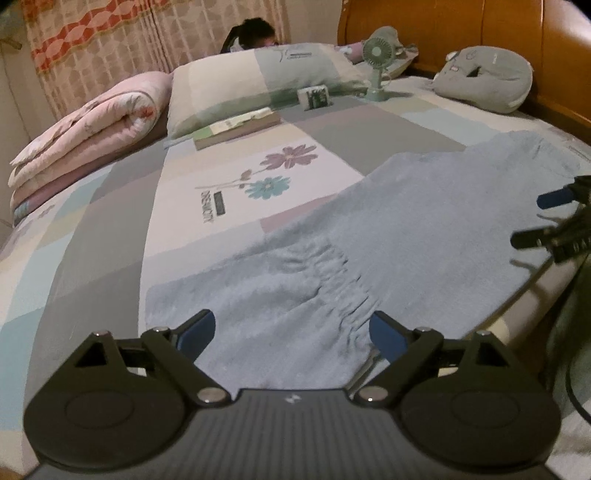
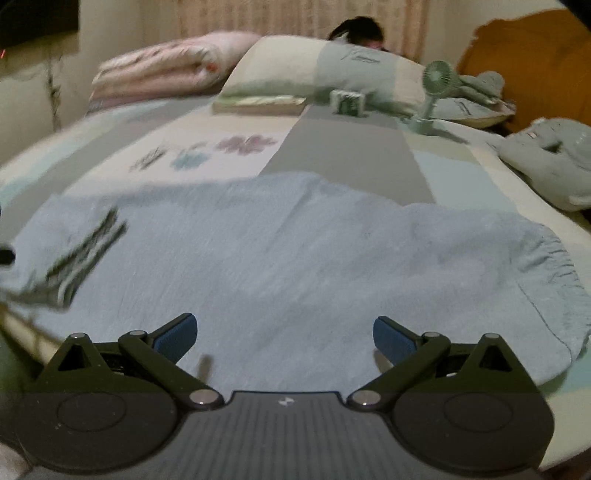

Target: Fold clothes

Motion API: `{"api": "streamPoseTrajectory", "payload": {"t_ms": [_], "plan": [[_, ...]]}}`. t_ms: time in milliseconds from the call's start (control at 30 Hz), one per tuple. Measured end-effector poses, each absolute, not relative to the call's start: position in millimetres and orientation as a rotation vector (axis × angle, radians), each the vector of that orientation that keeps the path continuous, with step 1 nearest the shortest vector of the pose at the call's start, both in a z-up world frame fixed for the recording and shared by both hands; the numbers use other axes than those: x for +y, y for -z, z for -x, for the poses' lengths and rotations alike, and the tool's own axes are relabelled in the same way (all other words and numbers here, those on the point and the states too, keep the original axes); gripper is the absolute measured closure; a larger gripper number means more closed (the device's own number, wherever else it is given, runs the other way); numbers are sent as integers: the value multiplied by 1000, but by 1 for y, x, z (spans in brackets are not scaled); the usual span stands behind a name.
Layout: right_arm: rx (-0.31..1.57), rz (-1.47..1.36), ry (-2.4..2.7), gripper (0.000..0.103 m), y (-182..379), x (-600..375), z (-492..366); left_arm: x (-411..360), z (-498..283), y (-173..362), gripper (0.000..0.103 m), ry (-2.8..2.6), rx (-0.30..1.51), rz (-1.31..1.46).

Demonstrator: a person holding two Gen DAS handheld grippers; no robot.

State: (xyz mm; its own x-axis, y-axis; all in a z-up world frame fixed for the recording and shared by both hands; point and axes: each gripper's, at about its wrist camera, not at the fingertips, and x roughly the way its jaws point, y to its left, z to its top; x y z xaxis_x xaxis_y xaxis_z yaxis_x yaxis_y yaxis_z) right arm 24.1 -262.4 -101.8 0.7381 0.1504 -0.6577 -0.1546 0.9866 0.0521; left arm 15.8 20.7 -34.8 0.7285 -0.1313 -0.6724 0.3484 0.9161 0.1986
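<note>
Both grippers sit right up close to the lenses, so starting there: the left gripper (image 1: 291, 332) has its blue pads spread wide with nothing pinched between them, just hovering over the near edge of the light blue garment (image 1: 388, 221). Same story on the other side, the right gripper (image 2: 285, 334) is splayed wide open and empty too, above the same cloth.

Going left to right across the bed: a rolled pink quilt (image 1: 96, 122) at the far left, then a pillow (image 1: 258, 77), a flat book-like thing (image 1: 236, 127) in front of it, a small box (image 1: 313, 96), a little green desk fan (image 1: 378, 62), and a grey plush cushion (image 1: 484, 77) against the wooden headboard (image 1: 461, 33). Someone's dark hair (image 1: 255, 29) pokes up behind the pillow.

The garment is spread mostly flat on the patchwork bedsheet (image 1: 110, 206), running along the near edge of the bed, with a gathered, wrinkly band close to the left gripper. Looks like shorts or a skirt, hard to say.

Progress-wise I'd call it early. It's laid out and smoothed, but I don't see any obvious fold in it yet. Still left: grab an edge on each side and fold it over, probably more than once.
</note>
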Motion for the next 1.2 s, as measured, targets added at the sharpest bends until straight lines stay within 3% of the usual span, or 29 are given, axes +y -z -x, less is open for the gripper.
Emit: {"api": "streamPoseTrajectory", "payload": {"t_ms": [367, 633, 867, 1200], "plan": [[753, -180, -85, 0, 118, -305, -33, 3, -16, 37, 12, 264, 719, -376], [719, -598, -345, 0, 105, -313, -58, -4, -14, 34, 12, 297, 702, -357], [753, -422, -324, 0, 127, -283, -59, 6, -16, 39, 12, 289, 716, -328], [767, -298, -289, 0, 104, -263, -49, 20, -22, 42, 12, 284, 716, -282]]}}
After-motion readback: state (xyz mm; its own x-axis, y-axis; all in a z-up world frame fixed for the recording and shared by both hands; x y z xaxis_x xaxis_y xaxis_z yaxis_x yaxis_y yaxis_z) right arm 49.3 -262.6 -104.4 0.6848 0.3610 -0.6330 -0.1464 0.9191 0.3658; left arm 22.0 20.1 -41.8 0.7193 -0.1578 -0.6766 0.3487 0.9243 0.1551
